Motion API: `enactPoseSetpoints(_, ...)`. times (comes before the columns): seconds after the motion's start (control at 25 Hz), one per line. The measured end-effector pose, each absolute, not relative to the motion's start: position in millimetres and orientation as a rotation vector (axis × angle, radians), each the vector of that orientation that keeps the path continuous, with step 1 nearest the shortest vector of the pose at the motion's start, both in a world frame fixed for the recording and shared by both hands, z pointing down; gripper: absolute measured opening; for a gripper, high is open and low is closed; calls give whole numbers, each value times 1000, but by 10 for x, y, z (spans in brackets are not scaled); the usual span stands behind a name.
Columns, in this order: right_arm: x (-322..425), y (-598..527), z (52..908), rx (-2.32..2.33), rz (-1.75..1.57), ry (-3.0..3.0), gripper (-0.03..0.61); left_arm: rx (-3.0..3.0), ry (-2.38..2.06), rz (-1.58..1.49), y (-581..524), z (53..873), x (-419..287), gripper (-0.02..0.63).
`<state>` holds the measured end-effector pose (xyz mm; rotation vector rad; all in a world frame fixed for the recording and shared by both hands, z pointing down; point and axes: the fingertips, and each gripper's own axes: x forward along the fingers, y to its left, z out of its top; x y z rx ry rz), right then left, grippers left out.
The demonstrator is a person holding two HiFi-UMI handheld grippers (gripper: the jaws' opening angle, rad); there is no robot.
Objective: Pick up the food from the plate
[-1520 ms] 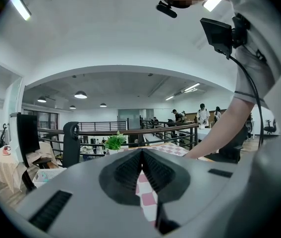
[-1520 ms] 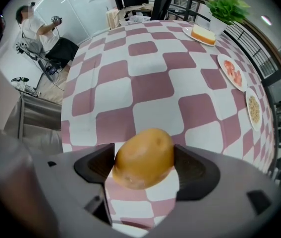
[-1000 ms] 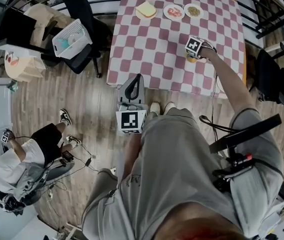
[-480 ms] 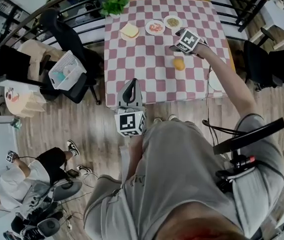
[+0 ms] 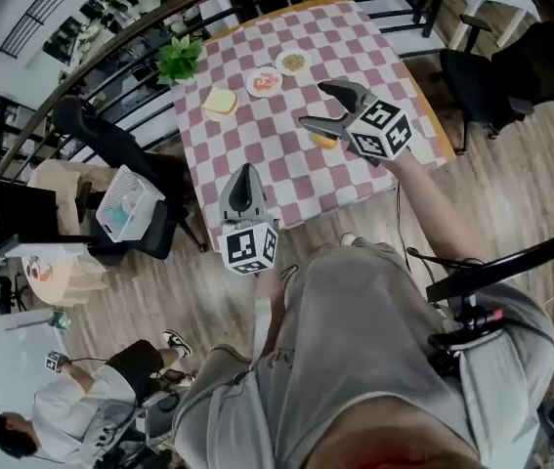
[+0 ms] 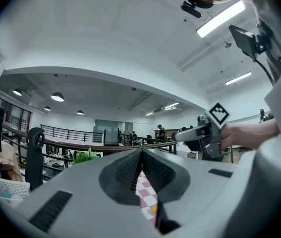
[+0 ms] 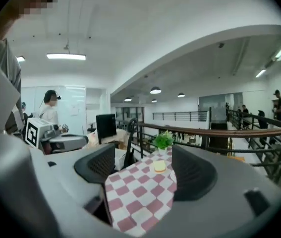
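My right gripper (image 5: 318, 106) has risen off the pink-checked bench (image 5: 257, 145), its fingers spread and empty. The small round orange food (image 5: 323, 141) lies just beneath them, off the plates, so I judge that transfer finished. My left gripper (image 5: 245, 172) keeps its fingers pressed together.

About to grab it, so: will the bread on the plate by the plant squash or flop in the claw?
Probably soft: the bread looks like a thick pale slice, so a hard squeeze may dent it. It lies flat, so rolling seems unlikely; being thick, it probably won't flop.
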<state>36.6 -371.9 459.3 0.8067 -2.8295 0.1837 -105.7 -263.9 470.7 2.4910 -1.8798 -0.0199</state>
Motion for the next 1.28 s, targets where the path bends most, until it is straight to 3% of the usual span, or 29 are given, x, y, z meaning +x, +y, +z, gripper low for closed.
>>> enactPoseSetpoints(0.36, 929, -3233, 4292, 1128, 140, -2953, 360, 2609, -1794, -39, -2867, 4585, -895, 8)
enactPoseSetpoints(0.4, 958, -3222, 4310, 1145, 141, -2943, 337, 2627, -1769, -49, -2885, 4577, -846, 8)
enactPoseSetpoints(0.44, 1002, -3215, 4320, 1172, 153, -2938, 156, 2643, -1746, -58, -2898, 4570, -795, 8)
enactPoseSetpoints(0.48, 1050, -3204, 4323, 1201, 179, -2941, 15, 2655, -1722, -67, -2900, 4567, -742, 8)
enactPoseSetpoints(1.28, 1079, -3035, 4370, 1240, 127, -2830, 14, 2641, -1556, -233, -2924, 4512, -512, 8)
